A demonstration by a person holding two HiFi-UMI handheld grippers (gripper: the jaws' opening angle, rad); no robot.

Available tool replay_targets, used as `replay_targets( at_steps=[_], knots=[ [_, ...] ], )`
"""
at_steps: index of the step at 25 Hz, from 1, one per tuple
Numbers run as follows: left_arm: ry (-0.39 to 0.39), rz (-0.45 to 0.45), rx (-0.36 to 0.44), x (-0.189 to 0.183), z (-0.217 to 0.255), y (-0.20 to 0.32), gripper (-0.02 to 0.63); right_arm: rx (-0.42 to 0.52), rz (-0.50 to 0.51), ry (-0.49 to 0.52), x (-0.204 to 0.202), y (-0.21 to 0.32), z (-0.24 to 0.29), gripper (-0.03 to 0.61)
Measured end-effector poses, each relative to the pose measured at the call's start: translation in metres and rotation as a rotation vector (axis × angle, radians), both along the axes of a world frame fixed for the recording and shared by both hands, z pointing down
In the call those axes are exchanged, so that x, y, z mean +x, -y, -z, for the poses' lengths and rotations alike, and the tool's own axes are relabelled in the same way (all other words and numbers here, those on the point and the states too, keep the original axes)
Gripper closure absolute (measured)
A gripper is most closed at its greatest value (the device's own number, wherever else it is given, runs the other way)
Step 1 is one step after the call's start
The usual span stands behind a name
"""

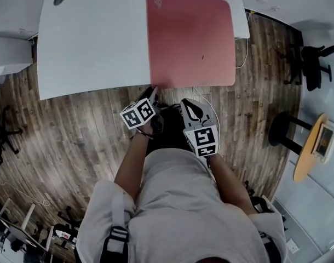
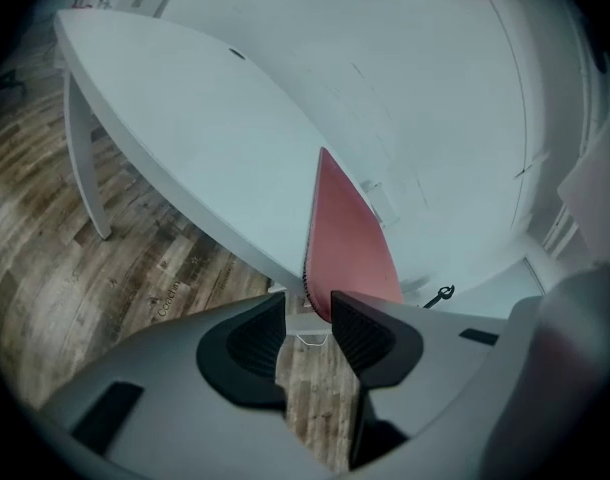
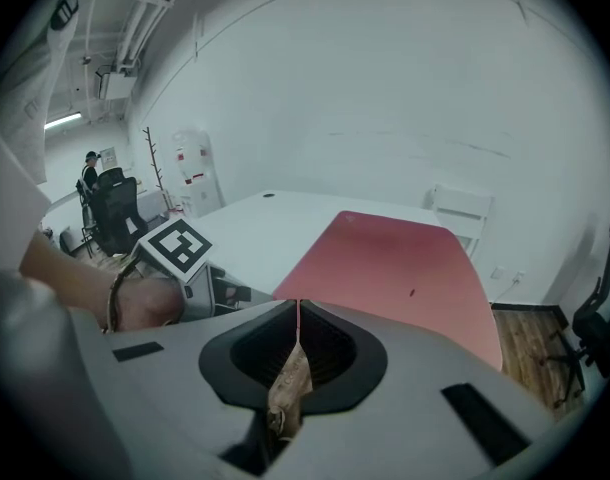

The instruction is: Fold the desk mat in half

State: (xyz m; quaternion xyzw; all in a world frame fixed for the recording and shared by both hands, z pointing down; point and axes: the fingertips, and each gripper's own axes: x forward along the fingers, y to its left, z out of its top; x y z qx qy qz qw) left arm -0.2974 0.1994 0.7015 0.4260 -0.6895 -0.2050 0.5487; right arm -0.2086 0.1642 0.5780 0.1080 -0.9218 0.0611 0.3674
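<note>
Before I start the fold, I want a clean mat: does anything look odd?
Only a small dark speck on the red desk mat, right of its middle; what it is can't be told. The mat lies flat on the white table.

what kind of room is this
Probably an office or work room: a large white desk with a red desk mat on it, a black office chair off to the side, and wood-look flooring.

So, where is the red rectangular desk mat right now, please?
The red desk mat lies flat on the right part of the white table in the head view, its near-left corner by the left gripper.
</note>
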Motion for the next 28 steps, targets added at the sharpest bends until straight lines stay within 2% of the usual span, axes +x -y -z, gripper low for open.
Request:
replay_targets(
  at_steps=[5,7,13,17,20,22,28],
  knots=[
    [-0.113,0.029,0.069,0.003,-0.003,0.009,0.48,-0.003,-0.019,0.005,0.001,0.003,0.002,0.537],
    [-0.125,0.018,0.075,0.005,-0.004,0.013,0.48,0.003,-0.025,0.006,0.001,0.006,0.003,0.537],
    [-0.054,-0.025,0.019,0.004,-0.001,0.013,0.489,0.009,-0.034,0.002,0.0,0.007,0.004,0.537],
    [0.033,-0.063,-0.051,0.005,0.002,0.013,0.505,0.017,-0.041,0.0,0.002,0.011,0.006,0.537],
    [0.085,-0.07,-0.077,0.005,0.008,0.013,0.552,0.028,-0.059,0.01,0.0,0.016,0.011,0.537],
    [0.131,-0.079,-0.084,0.005,0.016,0.015,0.581,0.033,-0.069,0.016,-0.001,0.018,0.013,0.537],
    [0.307,-0.198,-0.147,0.012,0.025,0.017,0.583,0.042,-0.083,0.023,0.001,0.018,0.018,0.537]
  ],
)
